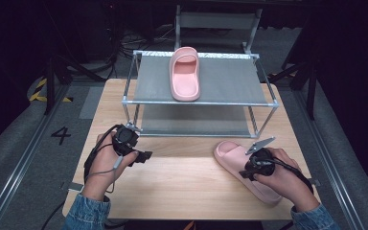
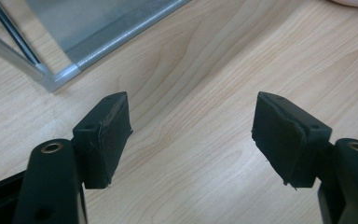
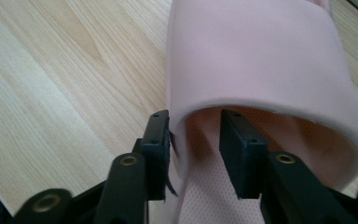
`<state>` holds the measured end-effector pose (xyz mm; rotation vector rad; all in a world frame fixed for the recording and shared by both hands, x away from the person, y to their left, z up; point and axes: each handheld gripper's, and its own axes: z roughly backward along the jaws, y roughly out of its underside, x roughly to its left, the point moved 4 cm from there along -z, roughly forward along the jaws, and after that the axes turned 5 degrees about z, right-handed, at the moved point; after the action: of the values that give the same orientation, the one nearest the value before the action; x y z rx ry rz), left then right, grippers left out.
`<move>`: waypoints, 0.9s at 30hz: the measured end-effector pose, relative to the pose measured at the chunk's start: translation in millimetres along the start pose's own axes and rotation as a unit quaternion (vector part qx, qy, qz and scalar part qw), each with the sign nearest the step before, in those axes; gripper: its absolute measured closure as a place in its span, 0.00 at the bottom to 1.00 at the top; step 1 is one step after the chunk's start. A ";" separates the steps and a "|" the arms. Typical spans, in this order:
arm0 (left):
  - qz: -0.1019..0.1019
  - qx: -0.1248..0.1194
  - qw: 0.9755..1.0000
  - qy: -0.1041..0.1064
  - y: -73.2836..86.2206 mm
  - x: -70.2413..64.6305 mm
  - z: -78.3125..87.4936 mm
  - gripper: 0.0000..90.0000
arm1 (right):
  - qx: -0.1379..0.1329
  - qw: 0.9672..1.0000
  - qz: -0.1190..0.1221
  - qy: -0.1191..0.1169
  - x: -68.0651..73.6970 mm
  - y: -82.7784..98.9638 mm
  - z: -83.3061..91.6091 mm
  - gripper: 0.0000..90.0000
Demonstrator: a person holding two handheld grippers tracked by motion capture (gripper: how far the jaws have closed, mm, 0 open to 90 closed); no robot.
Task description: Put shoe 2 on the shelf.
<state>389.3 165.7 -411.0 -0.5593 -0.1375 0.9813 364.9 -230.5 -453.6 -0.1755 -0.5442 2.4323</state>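
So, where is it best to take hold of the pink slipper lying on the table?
Probably the side wall of the strap on the slipper on the table, entered from the heel opening. The right tool already has one jaw inside that arch and one outside.

Table lit bright, bg dark, closeups soft.

- One pink slipper (image 1: pixel 185 74) lay sole-down on the top shelf of the metal rack (image 1: pixel 220 102), toe pointing away.
- Its mate (image 1: pixel 235 158) rested on the wooden tabletop (image 1: pixel 182 182), its strap's side wall between the right tongs' (image 3: pixel 193 140) jaws.
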 end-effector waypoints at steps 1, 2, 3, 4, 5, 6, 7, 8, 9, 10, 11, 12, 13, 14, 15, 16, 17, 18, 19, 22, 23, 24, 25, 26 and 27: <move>-0.003 -0.001 1.000 -0.006 0.7 2.3 -1.5 0.32 | 0.002 1.000 0.001 0.000 -0.2 -0.1 -0.2 0.79; 0.000 -0.001 1.000 -0.010 1.5 3.6 -2.6 0.32 | 0.002 1.000 -0.002 -0.005 1.3 -1.0 -0.2 0.82; 0.003 -0.002 1.000 -0.007 2.5 4.8 -4.2 0.32 | 0.005 1.000 -0.003 -0.010 2.5 -1.7 -0.1 0.86; 0.003 -0.002 1.000 -0.007 2.5 4.8 -4.2 0.32 | 0.005 1.000 -0.003 -0.010 2.5 -1.7 -0.1 0.86; 0.005 -0.004 1.000 -0.008 3.2 5.7 -5.1 0.32 | 0.008 1.000 -0.004 -0.013 4.0 -2.3 -0.3 0.90; 0.008 -0.004 1.000 -0.004 4.1 6.6 -5.8 0.32 | 0.011 1.000 -0.002 -0.016 5.1 -2.8 -0.4 0.91; 0.005 -0.005 1.000 -0.006 5.1 8.2 -6.4 0.32 | 0.014 1.000 0.001 -0.014 5.5 -3.2 -0.2 0.92; 0.010 -0.005 1.000 -0.002 6.5 8.9 -7.1 0.32 | 0.016 1.000 0.005 -0.009 4.9 -3.5 0.2 0.93; 0.013 -0.002 1.000 -0.002 9.4 11.8 -8.3 0.31 | 0.016 1.000 0.007 -0.002 4.0 -4.6 2.2 0.94; 0.013 -0.002 1.000 -0.002 9.4 11.8 -8.3 0.31 | 0.016 1.000 0.007 -0.002 4.0 -4.6 2.2 0.94; 0.009 0.003 1.000 -0.005 10.7 14.1 -8.7 0.31 | 0.015 1.000 0.005 0.002 3.7 -5.2 3.4 0.95; 0.007 0.012 1.000 -0.005 12.0 15.9 -9.2 0.31 | 0.019 1.000 0.005 0.006 3.0 -6.3 6.3 0.95; 0.008 0.027 1.000 -0.012 14.3 18.7 -9.0 0.31 | 0.021 1.000 0.005 0.005 3.3 -6.8 7.2 0.95; 0.008 0.027 1.000 -0.012 14.3 18.7 -9.0 0.31 | 0.023 1.000 0.004 0.005 3.5 -7.6 8.6 0.95; 0.004 0.033 0.999 -0.020 15.8 21.5 -8.3 0.31 | 0.025 1.000 0.003 0.003 4.0 -8.6 10.2 0.95; 0.007 0.034 0.999 -0.018 16.5 22.1 -8.2 0.31 | 0.027 1.000 0.004 0.003 4.1 -9.4 11.7 0.95; 0.007 0.034 0.999 -0.016 17.0 23.1 -7.9 0.30 | 0.028 1.000 0.003 -0.003 5.2 -10.5 13.4 0.95; 0.007 0.035 0.999 -0.014 17.4 24.1 -7.5 0.30 | 0.030 1.000 0.003 -0.006 6.1 -11.5 15.1 0.95; 0.009 0.035 0.999 -0.014 18.0 25.0 -7.5 0.30 | 0.033 0.999 0.002 -0.008 7.2 -12.8 16.9 0.94; 0.008 0.037 0.999 -0.014 19.1 27.2 -7.3 0.30 | 0.037 0.999 0.003 -0.010 9.1 -16.1 21.6 0.94; 0.009 0.036 0.999 -0.012 20.6 29.6 -7.2 0.29 | 0.038 0.999 0.000 -0.013 11.4 -19.8 26.6 0.94; 0.012 0.036 0.999 -0.013 20.9 30.2 -6.8 0.29 | 0.037 0.999 0.000 -0.014 12.3 -21.7 29.5 0.93; 0.012 0.036 0.999 -0.013 20.9 30.2 -6.8 0.29 | 0.037 0.999 0.000 -0.014 12.3 -21.7 29.5 0.93; 0.010 0.035 0.999 -0.014 21.2 31.6 -6.0 0.29 | 0.038 0.999 0.000 -0.013 12.7 -23.3 31.9 0.93; 0.011 0.031 0.999 -0.018 21.0 33.3 -4.3 0.28 | 0.038 0.999 -0.001 -0.013 14.3 -28.4 39.4 0.93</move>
<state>393.7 200.3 -429.9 -0.4884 -0.1325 1.0149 359.4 -214.9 -405.8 -0.1119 -0.4628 2.4521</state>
